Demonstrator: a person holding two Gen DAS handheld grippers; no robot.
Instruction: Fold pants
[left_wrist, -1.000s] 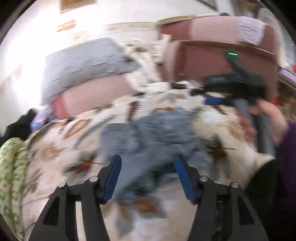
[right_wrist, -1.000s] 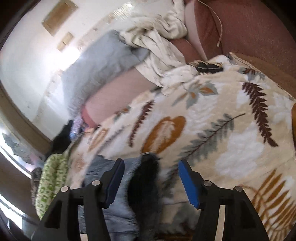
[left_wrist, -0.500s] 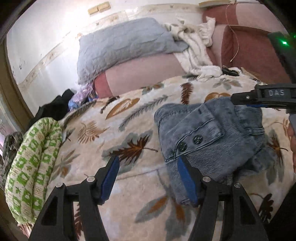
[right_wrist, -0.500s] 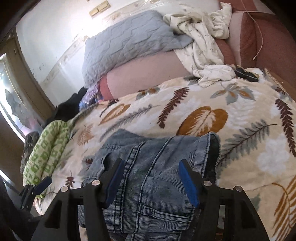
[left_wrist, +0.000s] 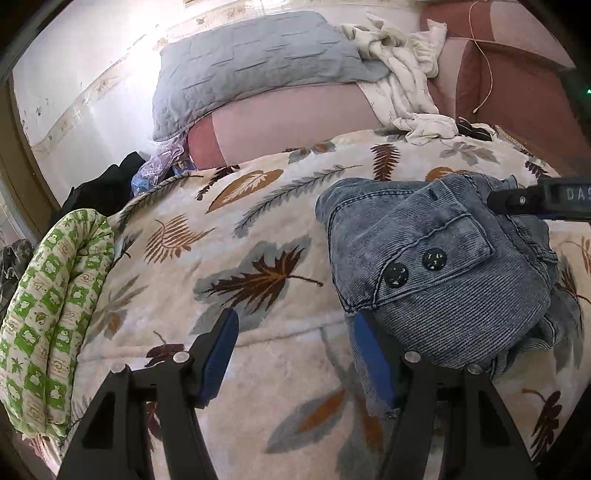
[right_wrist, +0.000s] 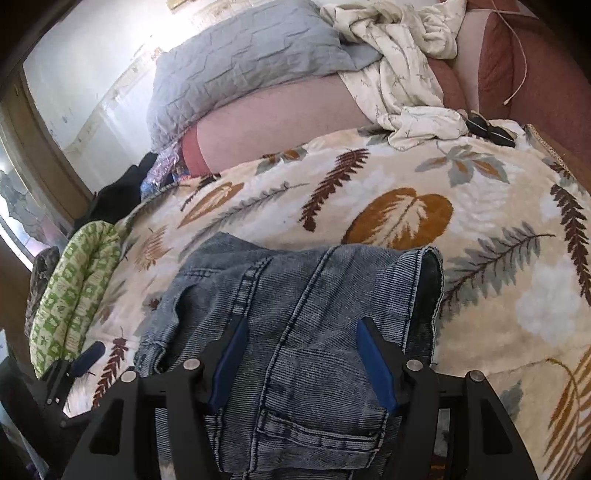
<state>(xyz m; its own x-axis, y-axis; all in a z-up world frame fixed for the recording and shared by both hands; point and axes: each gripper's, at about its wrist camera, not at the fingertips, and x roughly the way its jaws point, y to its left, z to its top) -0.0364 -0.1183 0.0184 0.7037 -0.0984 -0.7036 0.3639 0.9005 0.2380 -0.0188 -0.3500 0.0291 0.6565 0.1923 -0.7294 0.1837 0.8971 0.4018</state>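
Observation:
A pair of blue denim pants (left_wrist: 436, 266) lies in a folded bundle on a leaf-patterned blanket (left_wrist: 236, 236); two dark buttons show on its flap. My left gripper (left_wrist: 295, 354) is open and empty, low over the blanket at the bundle's left edge, its right finger just under the denim hem. My right gripper (right_wrist: 301, 360) is open above the pants (right_wrist: 306, 317) with denim between its fingers, not clamped. Its black body shows at the right edge of the left wrist view (left_wrist: 543, 199). The left gripper's tip shows in the right wrist view (right_wrist: 88, 354).
A grey quilted pillow (left_wrist: 251, 70) rests on a pink bolster (left_wrist: 288, 122) at the back. Crumpled white cloth (left_wrist: 402, 77) lies against a maroon headboard (left_wrist: 517, 92). A green-patterned roll (left_wrist: 55, 314) lies along the blanket's left edge, with dark clothes (left_wrist: 99, 188) behind it.
Both views have steadied from a blurred swing. The pants have come to rest as a bundle on the blanket. Both grippers stay open and have drawn closer to the denim.

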